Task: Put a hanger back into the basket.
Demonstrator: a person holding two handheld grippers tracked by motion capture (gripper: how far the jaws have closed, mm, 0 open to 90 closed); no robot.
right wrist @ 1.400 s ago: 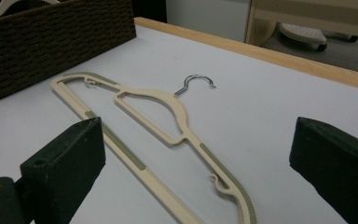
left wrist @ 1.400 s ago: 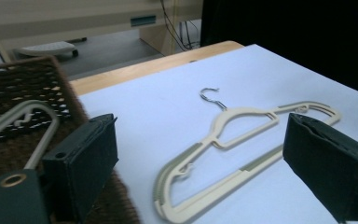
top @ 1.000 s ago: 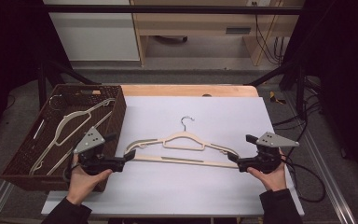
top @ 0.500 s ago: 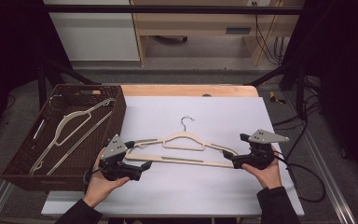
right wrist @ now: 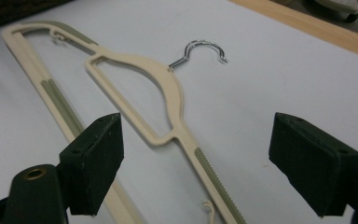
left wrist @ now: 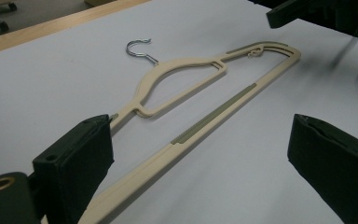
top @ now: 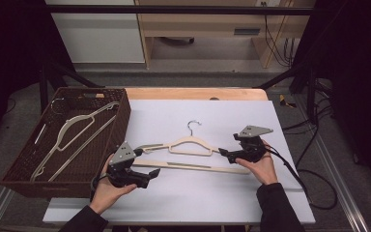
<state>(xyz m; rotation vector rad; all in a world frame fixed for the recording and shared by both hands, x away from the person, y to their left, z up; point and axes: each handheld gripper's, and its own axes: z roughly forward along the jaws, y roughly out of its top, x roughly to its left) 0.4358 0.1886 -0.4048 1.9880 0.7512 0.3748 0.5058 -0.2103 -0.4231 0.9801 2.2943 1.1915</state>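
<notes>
A cream plastic hanger [top: 188, 144] with a metal hook [top: 193, 124] lies flat on the white table sheet [top: 198, 193]. My left gripper [top: 152, 173] rests low at the left end of its bottom bar. In the left gripper view the hanger [left wrist: 186, 74] runs away from me, its bar passing the left pad [left wrist: 81, 158]; that gripper [left wrist: 205, 135] is open. My right gripper [top: 223, 153] is at the hanger's right end. Its jaws have just been closing. In the right gripper view the hanger's shoulder [right wrist: 168, 84] lies between the pads, untouched; the gripper [right wrist: 203, 144] is open.
A brown wicker basket [top: 121, 121] stands at the table's left edge with cream hangers [top: 72, 128] lying in it. A wooden table strip [top: 193, 93] runs along the far side. The right gripper's cable [top: 299, 169] trails off the right edge.
The left gripper has moved right, along the front of the basket, to the hanger's bottom bar. The right gripper has moved left onto the hanger's right end.
</notes>
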